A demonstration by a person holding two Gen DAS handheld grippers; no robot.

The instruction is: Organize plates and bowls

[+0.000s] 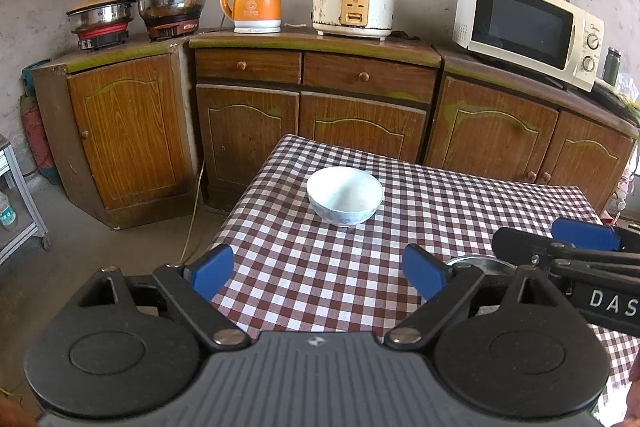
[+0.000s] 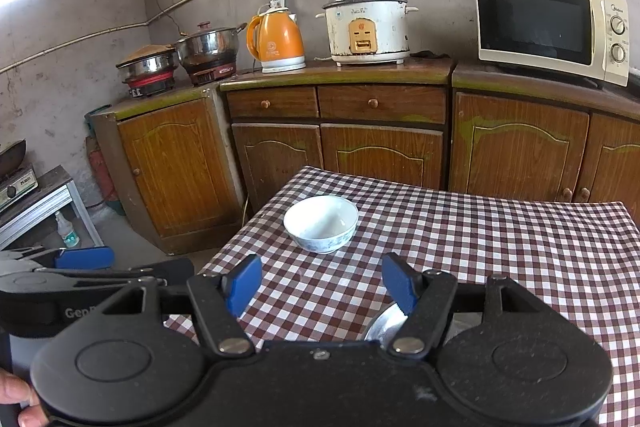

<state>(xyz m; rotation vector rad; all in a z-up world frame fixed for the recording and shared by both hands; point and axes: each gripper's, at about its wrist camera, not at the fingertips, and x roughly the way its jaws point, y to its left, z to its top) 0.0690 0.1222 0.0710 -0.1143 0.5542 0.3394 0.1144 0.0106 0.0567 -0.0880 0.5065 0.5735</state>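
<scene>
Nearest the left wrist camera, the left tool (image 1: 318, 273) stands wide, its blue pads (image 1: 212, 271) apart with nothing between them, above the checked cloth of the counter (image 1: 320, 267). Ahead of it, near the far left part of the cloth, a white bowl (image 1: 345, 195) sits upright and empty. Just right of the tool's right pad, a metal dish (image 1: 482, 264) shows only its rim. The right tool (image 1: 580, 239) reaches in from the right edge. Behind the counter stand wooden cabinets (image 1: 248, 131) carrying an orange kettle (image 1: 254, 1), a rice cooker (image 1: 354, 1) and a microwave (image 1: 528, 27).

Nearest the right wrist camera, the right tool (image 2: 322, 285) also stands wide, holding nothing. The bowl (image 2: 321, 223) lies just beyond its tips, apart from both pads. The metal dish (image 2: 384, 325) lies under the tool's right finger, mostly hidden. The left tool (image 2: 86, 259) shows at the left edge, and part of a hand (image 2: 16, 399) at the lower left corner.
</scene>
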